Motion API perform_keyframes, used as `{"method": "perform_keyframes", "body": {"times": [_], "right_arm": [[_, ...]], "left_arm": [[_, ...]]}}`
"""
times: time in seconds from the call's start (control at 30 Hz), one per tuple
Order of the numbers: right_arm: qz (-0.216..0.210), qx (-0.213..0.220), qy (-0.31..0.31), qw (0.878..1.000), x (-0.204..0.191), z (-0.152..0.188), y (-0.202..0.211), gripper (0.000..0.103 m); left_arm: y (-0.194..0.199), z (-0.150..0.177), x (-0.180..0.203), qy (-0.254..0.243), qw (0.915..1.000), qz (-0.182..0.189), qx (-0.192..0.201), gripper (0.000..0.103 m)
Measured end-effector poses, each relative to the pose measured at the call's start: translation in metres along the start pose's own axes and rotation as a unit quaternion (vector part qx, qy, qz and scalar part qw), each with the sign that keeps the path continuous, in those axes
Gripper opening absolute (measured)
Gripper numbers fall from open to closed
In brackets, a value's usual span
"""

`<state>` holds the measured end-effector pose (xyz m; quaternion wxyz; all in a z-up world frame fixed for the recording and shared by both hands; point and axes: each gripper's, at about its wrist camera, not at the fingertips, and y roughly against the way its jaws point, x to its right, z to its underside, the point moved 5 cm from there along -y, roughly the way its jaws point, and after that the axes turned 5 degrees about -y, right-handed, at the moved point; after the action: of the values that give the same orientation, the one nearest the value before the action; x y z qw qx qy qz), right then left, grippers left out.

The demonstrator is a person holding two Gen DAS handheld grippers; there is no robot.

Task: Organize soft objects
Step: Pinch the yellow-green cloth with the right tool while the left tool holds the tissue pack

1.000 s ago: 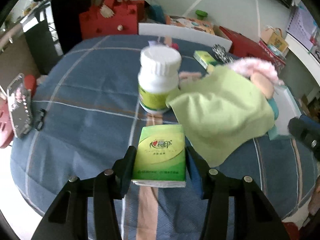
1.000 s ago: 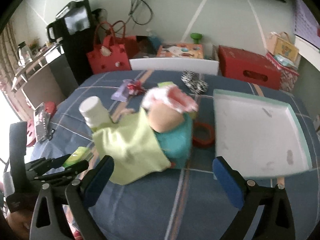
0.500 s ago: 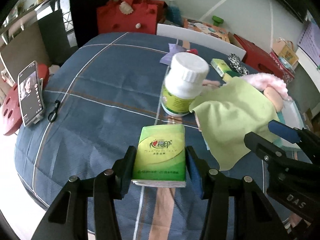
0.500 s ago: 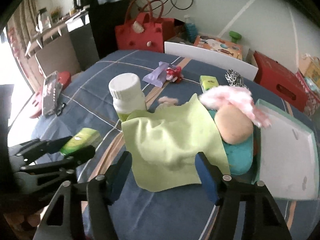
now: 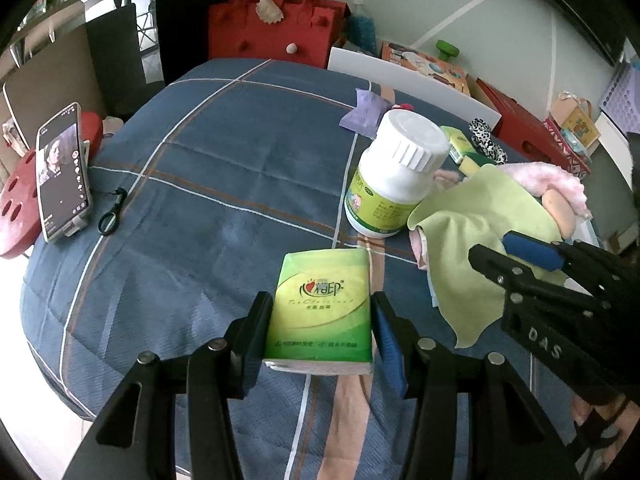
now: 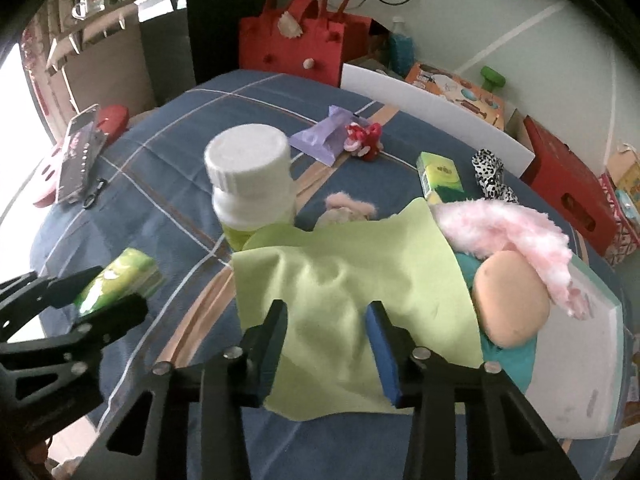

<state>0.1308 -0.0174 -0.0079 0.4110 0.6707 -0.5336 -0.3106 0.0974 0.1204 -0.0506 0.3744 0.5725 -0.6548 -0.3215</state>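
Left claw [image 5: 322, 322] clamped on a green tissue pack [image 5: 320, 312], both pads flat against its sides, pack held above the blue checked cloth [image 5: 224, 184]. Far left of that claw: phone [image 5: 62, 172] propped on a red stool [image 5: 16, 208], a small black clip [image 5: 112, 212] just beside it. Ahead and slightly right of the left claw: white bottle [image 5: 394, 176], upright, green label. Behind the bottle, a purple packet [image 5: 362, 110].

Right of the bottle: lime cloth [image 6: 352, 296] draped over a doll [image 6: 508, 300], near edge hanging onto the table. Right claw [image 6: 326, 344] is over that near edge, jaws closing, cloth lying between the fingers; pads not yet pressing on it as far as visible. In the left view the right claw [image 5: 516, 256] sits right of the pack, over the cloth.

Doll: pink fluffy hair, peach head, teal body, just right of the right claw, leaning on a white tray [image 6: 592, 364]. Ahead of the right claw: second tissue pack [image 6: 438, 174], spotted scrunchie [image 6: 490, 174] beside it, a red bow [image 6: 364, 140] further left near the purple packet. Red bag [image 6: 296, 46] beyond the far table edge.
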Motion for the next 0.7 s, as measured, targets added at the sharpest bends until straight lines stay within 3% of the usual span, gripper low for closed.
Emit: {"method": "perform_keyframes", "body": {"times": [0.13,0.37,0.7], "right_arm": [[-0.003,-0.008,-0.012,1.0,0.003,0.002,-0.008,0.032],[0.001,-0.007,-0.018,1.0,0.005,0.003,-0.013,0.009],[-0.014,0.022,-0.016,1.0,0.0,-0.004,0.001,0.011]], "left_arm": [[-0.003,0.0,-0.002,0.006,1.0,0.001,-0.003,0.051],[-0.01,0.003,0.0,0.004,0.9999,0.008,-0.01,0.051],[-0.011,0.003,-0.005,0.011,0.9998,0.011,-0.01,0.051]]}}
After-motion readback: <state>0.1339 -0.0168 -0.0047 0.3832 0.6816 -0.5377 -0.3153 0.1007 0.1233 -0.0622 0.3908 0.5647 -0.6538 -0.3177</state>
